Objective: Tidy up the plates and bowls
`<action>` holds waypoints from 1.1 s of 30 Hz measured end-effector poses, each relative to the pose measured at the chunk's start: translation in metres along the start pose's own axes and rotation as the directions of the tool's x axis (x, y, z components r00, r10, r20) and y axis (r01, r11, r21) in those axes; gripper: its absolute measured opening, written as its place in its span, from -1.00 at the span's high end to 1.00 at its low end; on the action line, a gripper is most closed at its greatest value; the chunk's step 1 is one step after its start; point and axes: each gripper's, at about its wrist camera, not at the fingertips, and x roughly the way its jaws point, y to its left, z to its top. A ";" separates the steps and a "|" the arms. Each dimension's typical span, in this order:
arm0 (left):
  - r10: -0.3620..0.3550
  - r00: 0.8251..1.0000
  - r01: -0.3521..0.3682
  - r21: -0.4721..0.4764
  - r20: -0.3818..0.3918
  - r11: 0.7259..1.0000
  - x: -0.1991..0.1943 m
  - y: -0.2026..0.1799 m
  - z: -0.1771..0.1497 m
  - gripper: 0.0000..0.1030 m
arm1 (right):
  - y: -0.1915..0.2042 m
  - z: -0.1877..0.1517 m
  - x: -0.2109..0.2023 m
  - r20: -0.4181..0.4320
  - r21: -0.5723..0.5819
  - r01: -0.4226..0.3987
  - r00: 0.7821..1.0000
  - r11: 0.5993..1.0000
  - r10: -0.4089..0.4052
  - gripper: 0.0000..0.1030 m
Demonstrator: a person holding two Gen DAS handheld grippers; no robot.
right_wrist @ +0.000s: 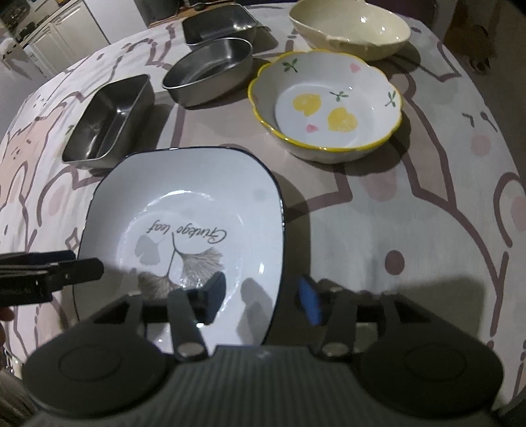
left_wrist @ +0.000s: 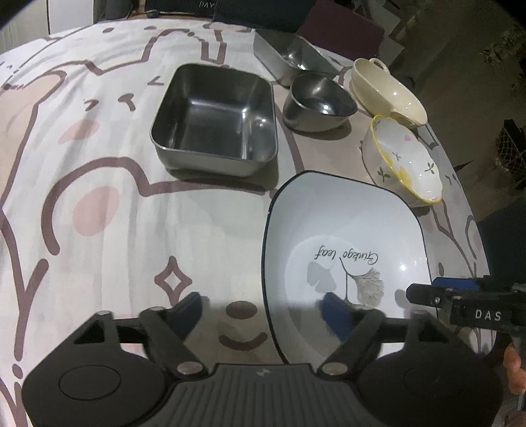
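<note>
Both claws are spread wide over the white plate [right_wrist: 184,210]. The right gripper [right_wrist: 263,295] sits across its right edge, the left gripper [left_wrist: 263,308] its left. Pinch each edge gently, then lift level.

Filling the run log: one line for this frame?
left gripper: open, straddling ginkgo plate left rim | right gripper: open, straddling right rim | plate on table

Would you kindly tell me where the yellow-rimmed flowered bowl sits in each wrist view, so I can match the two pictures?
Left wrist: the yellow-rimmed flowered bowl sits at right of centre, seen at a slant, beyond the white ginkgo plate.
Right wrist: the bowl sits above centre, to the right, its inside in full view.
Shared landmark: the cream bowl just behind it.
</note>
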 end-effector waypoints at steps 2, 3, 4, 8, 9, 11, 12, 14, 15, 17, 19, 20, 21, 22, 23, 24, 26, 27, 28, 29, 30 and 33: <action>0.007 1.000 -0.007 0.019 0.011 1.000 -0.003 -0.003 -0.001 -0.82 | 0.002 -0.003 -0.004 0.011 -0.011 0.001 1.000 1.000 -0.001 -0.38; 0.011 1.000 -0.011 0.031 0.015 0.999 -0.005 -0.004 -0.002 -0.89 | 0.002 -0.004 -0.006 0.018 -0.017 0.003 1.000 1.000 -0.003 -0.45; 0.014 1.000 -0.015 0.045 0.022 0.999 -0.007 -0.006 -0.002 -0.92 | 0.003 -0.005 -0.008 0.026 -0.022 0.004 1.000 1.000 -0.003 -0.58; 0.007 0.998 -0.012 0.082 0.061 0.997 -0.018 -0.012 -0.002 -1.00 | 0.002 -0.010 -0.020 0.060 -0.031 -0.011 0.998 0.999 0.013 -0.94; 0.002 0.997 -0.008 0.093 0.073 0.996 -0.022 -0.014 -0.001 -1.00 | 0.002 -0.011 -0.024 0.075 -0.033 -0.006 0.997 0.999 0.008 -0.99; -0.004 0.994 -0.010 0.125 0.112 0.992 -0.032 -0.020 0.000 -1.00 | 0.001 -0.010 -0.033 0.113 -0.035 0.002 0.994 0.999 0.002 -0.99; -0.003 0.991 -0.016 0.139 0.137 0.990 -0.037 -0.024 0.001 -1.00 | 0.000 -0.009 -0.039 0.141 -0.029 -0.006 0.990 1.000 0.010 -0.99; -0.007 0.982 -0.025 0.168 0.187 0.985 -0.047 -0.032 0.006 -1.00 | -0.003 -0.007 -0.052 0.194 -0.013 -0.022 0.981 1.000 0.025 -0.99; -0.014 0.979 -0.023 0.176 0.205 0.984 -0.051 -0.036 0.009 -1.00 | -0.005 -0.006 -0.060 0.231 -0.003 -0.028 0.973 1.000 0.028 -0.99; -0.038 0.971 -0.009 0.197 0.237 0.980 -0.058 -0.045 0.018 -1.00 | -0.009 -0.001 -0.075 0.302 0.010 -0.043 0.953 0.999 0.038 -0.99; -0.051 0.961 -0.013 0.227 0.273 0.974 -0.063 -0.054 0.030 -1.00 | -0.016 0.003 -0.088 0.369 0.032 -0.060 0.928 0.998 0.044 -0.99; -0.052 0.955 -0.021 0.241 0.291 0.970 -0.065 -0.059 0.035 -1.00 | -0.018 0.006 -0.094 0.399 0.040 -0.061 0.916 0.997 0.040 -0.99; -0.053 0.949 -0.031 0.257 0.312 0.966 -0.067 -0.064 0.043 -1.00 | -0.021 0.011 -0.100 0.432 0.048 -0.056 0.901 0.997 0.030 -0.99; -0.059 0.943 -0.032 0.266 0.327 0.963 -0.067 -0.070 0.052 -1.00 | -0.023 0.015 -0.104 0.462 0.054 -0.048 0.887 0.997 0.018 -0.99; -0.070 0.939 -0.025 0.271 0.337 0.962 -0.068 -0.074 0.059 -1.00 | -0.026 0.020 -0.108 0.493 0.060 -0.035 0.870 0.998 0.001 -0.99; -0.085 0.935 -0.013 0.272 0.345 0.962 -0.069 -0.078 0.067 -1.00 | -0.028 0.026 -0.111 0.522 0.065 -0.020 0.853 0.998 -0.018 -0.99; -0.116 0.926 0.015 0.273 0.360 0.962 -0.067 -0.088 0.086 -1.00 | -0.035 0.037 -0.118 0.563 0.077 0.005 0.825 0.997 -0.048 -0.99; -0.125 0.922 0.021 0.274 0.366 0.961 -0.065 -0.092 0.093 -1.00 | -0.039 0.045 -0.121 0.582 0.082 0.012 0.811 0.997 -0.058 -0.99; -0.138 0.917 0.030 0.279 0.374 0.960 -0.062 -0.097 0.103 -1.00 | -0.044 0.052 -0.122 0.593 0.086 0.013 0.803 0.996 -0.061 -0.99; -0.147 0.913 0.037 0.282 0.381 0.959 -0.059 -0.102 0.111 -1.00 | -0.050 0.060 -0.123 0.599 0.096 0.012 0.798 0.995 -0.067 -0.99; -0.153 0.910 0.042 0.282 0.386 0.958 -0.056 -0.106 0.119 -1.00 | -0.056 0.067 -0.123 0.602 0.110 0.011 0.795 0.994 -0.075 -0.99; -0.162 0.902 0.048 0.279 0.400 0.959 -0.041 -0.115 0.147 -1.00 | -0.075 0.090 -0.117 0.613 0.152 0.009 0.783 0.988 -0.101 -0.99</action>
